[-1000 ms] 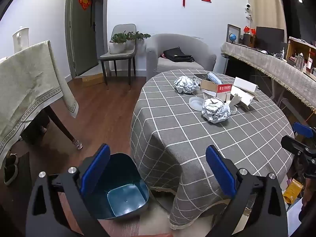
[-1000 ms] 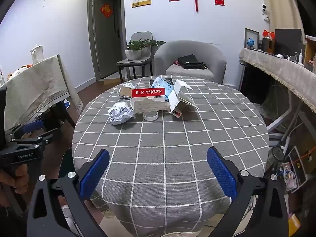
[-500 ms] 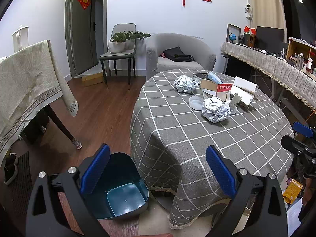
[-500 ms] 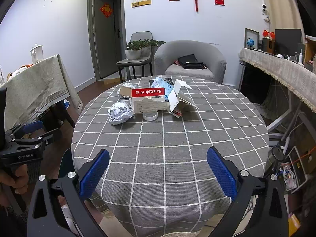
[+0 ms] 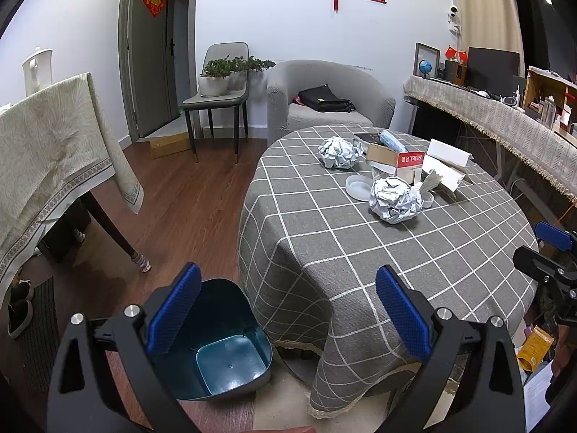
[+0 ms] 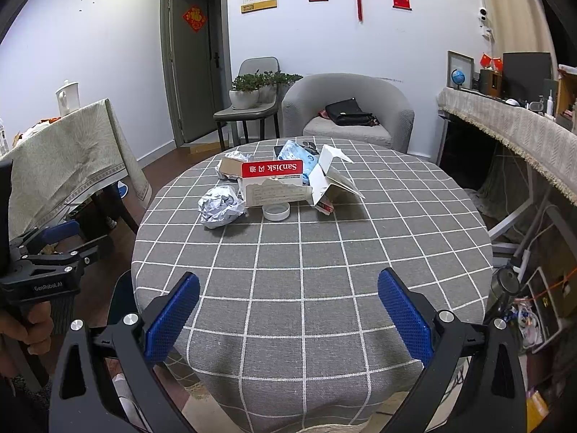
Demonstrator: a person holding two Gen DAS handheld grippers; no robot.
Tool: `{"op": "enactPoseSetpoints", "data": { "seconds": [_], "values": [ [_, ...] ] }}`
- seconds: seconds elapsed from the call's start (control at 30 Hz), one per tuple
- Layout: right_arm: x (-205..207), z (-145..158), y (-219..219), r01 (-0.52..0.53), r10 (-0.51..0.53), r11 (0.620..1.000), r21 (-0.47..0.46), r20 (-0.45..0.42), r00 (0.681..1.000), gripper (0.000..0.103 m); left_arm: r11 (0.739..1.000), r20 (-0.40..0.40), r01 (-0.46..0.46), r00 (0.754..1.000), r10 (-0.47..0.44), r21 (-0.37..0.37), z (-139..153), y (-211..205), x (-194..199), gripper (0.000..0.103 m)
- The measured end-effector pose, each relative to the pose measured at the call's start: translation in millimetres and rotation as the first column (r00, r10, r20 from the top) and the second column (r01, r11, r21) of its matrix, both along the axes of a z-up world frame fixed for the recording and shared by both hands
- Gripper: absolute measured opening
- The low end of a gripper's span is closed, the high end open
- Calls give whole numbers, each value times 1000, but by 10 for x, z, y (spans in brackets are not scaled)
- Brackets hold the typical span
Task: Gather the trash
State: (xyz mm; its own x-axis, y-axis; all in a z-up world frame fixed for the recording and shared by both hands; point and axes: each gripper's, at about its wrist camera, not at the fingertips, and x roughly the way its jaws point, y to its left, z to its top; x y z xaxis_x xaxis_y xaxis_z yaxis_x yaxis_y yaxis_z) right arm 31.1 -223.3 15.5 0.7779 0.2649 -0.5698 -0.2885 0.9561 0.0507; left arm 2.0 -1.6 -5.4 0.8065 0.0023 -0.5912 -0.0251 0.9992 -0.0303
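The left gripper (image 5: 286, 310) hangs with its blue-padded jaws spread wide and nothing between them, low beside the round table (image 5: 360, 263), above the floor. Just under its left finger a dark teal trash bin (image 5: 230, 353) stands on the wooden floor, close against the hanging edge of the grey checked tablecloth; the bin's inside looks bare. The right gripper (image 6: 288, 310) is likewise released, its jaws wide apart and holding nothing, and it hovers over the near edge of the table, well short of the trash.

The trash sits in a cluster toward the far side of the tabletop. Nearest is a crumpled ball of paper (image 6: 220, 206), and just beside it a small round white lid (image 6: 276, 211) lies flat. Behind them stands a torn-open red and white SanDisk carton (image 6: 274, 184), touching a white folded cardboard piece (image 6: 333, 176) on its right. A second crumpled ball (image 5: 340, 151) lies farther back, with a blue packet (image 6: 297, 155) behind the carton.

Beyond the table stands a grey armchair (image 6: 348, 108) with a black bag (image 6: 348, 112) on its seat.
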Motion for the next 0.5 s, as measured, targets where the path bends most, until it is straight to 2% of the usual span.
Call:
{"op": "enactPoseSetpoints", "data": {
  "seconds": [0.5],
  "values": [
    [2, -20, 9, 2, -2, 1000, 1, -2, 1000, 100, 1000, -2, 2, 1000, -2, 5, -8, 4, -11, 99]
  ]
}}
